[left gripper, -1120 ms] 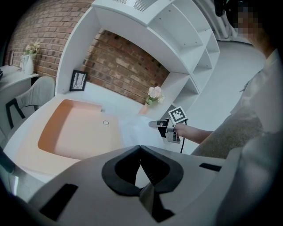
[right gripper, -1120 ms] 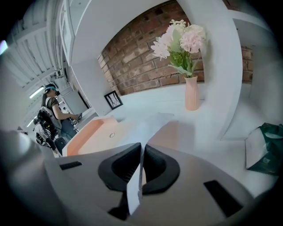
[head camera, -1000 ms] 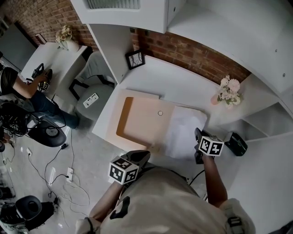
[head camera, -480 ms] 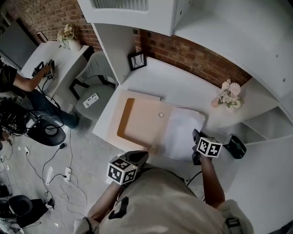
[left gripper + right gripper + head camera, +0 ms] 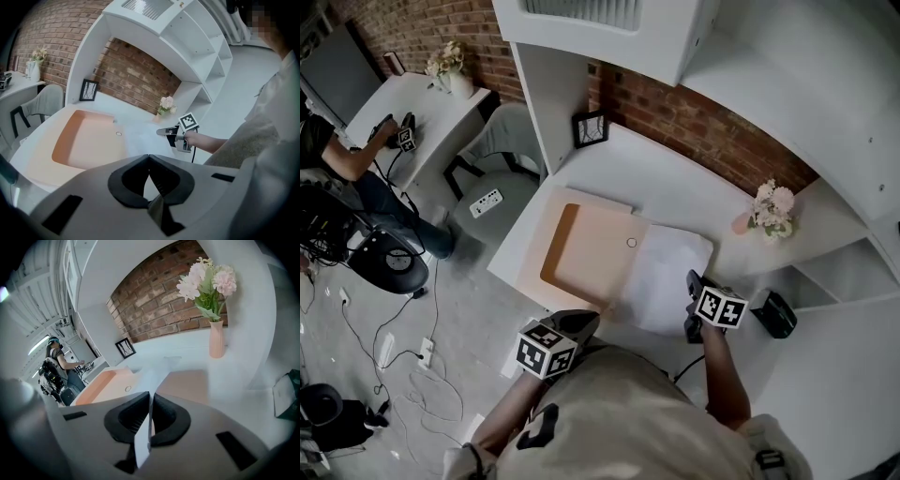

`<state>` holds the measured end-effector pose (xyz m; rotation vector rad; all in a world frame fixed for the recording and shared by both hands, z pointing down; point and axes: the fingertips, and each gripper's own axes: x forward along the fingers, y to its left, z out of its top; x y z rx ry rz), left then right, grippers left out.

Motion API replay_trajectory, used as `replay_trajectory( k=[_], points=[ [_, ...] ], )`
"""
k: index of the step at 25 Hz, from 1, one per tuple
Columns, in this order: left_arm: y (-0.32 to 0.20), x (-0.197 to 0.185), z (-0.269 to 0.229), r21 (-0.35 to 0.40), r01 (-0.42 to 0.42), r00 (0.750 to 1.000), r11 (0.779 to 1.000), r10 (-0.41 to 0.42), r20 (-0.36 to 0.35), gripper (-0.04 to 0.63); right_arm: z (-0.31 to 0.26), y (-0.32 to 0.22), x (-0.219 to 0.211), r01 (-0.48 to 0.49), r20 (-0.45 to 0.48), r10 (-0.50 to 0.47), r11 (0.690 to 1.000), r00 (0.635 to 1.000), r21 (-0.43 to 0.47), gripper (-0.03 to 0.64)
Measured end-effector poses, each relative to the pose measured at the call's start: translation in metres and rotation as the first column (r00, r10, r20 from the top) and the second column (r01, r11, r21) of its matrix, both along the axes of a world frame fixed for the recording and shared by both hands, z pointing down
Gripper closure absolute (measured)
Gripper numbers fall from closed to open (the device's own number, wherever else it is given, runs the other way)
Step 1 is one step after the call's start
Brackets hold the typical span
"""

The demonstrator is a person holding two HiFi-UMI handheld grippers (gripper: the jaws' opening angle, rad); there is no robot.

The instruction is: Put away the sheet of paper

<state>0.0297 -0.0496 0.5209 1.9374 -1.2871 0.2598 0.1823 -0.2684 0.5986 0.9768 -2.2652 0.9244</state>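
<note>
A white sheet of paper (image 5: 666, 277) lies partly over the right side of an open peach folder (image 5: 586, 244) on the white desk (image 5: 675, 183). My right gripper (image 5: 691, 279) is shut on the sheet's right edge. In the right gripper view the paper (image 5: 154, 376) runs edge-on between the jaws of that gripper (image 5: 150, 397). My left gripper (image 5: 586, 319) is at the folder's front edge. In the left gripper view it (image 5: 149, 158) is shut, with a thin peach-grey edge between its jaws. The right gripper (image 5: 164, 132) also shows there, beyond the folder (image 5: 84, 140).
A pink vase of flowers (image 5: 769, 208) stands at the back right, a black picture frame (image 5: 589, 128) at the back left, and a black device (image 5: 772, 314) right of my right gripper. White shelves rise above. A grey chair (image 5: 502, 141) and a seated person (image 5: 356, 150) are at the left.
My right gripper has drawn the sheet's edge a little to the left, further over the folder. The left gripper has stayed at the folder's front edge. The head view has shifted slightly.
</note>
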Motion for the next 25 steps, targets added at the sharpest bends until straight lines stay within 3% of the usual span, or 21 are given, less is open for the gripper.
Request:
replay_trajectory(
  k=[25],
  points=[
    [0.002, -0.022, -0.001, 0.009, -0.019, 0.999, 1.000, 0.019, -0.032, 0.578, -0.014, 0.011, -0.028, -0.010, -0.003, 0.010, 1.000, 1.000, -0.002, 0.589]
  ],
)
